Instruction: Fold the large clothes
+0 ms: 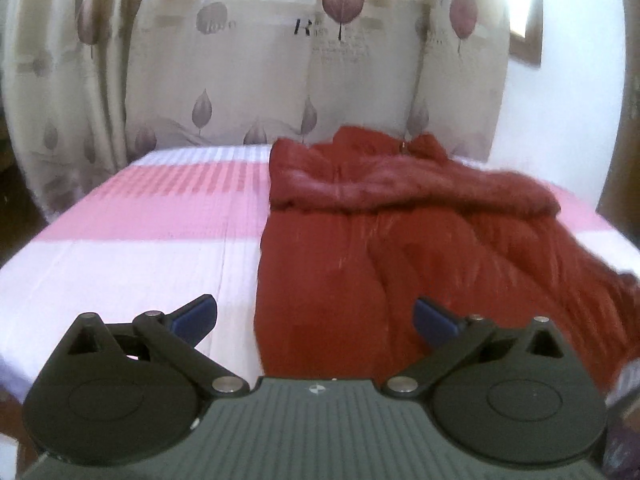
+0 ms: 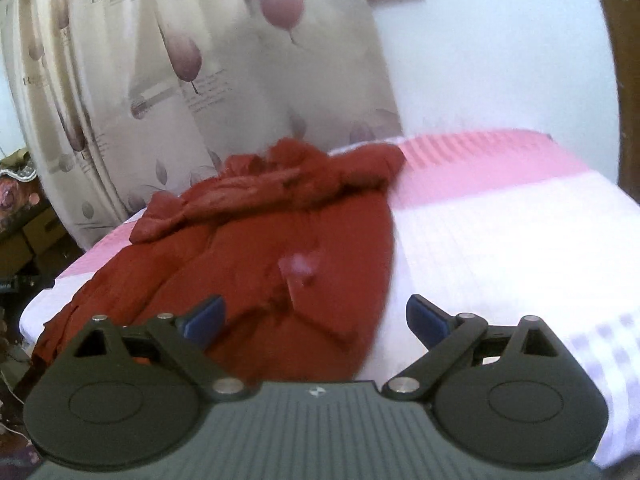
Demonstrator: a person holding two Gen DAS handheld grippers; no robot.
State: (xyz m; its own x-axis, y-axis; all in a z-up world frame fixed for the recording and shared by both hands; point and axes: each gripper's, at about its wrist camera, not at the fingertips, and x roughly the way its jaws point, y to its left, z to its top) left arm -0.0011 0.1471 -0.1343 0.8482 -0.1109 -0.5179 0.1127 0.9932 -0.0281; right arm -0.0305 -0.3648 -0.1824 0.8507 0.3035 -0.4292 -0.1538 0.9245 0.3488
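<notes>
A large dark red padded jacket [image 1: 400,248] lies spread on a bed with a pink and white sheet [image 1: 140,220], its upper part bunched toward the far edge. In the right wrist view the same jacket [image 2: 256,248] covers the left half of the bed, a pale blurred patch on its middle. My left gripper [image 1: 316,318] hovers over the near edge of the bed, jaws wide open, empty, above the jacket's left border. My right gripper [image 2: 316,316] is also wide open and empty, above the jacket's right border near the bed's near edge.
Cream curtains with purple leaf prints [image 1: 260,60] hang behind the bed. A white wall [image 2: 500,60] and a dark wooden frame [image 2: 624,80] stand on the right. Cardboard boxes and clutter [image 2: 24,232] sit left of the bed.
</notes>
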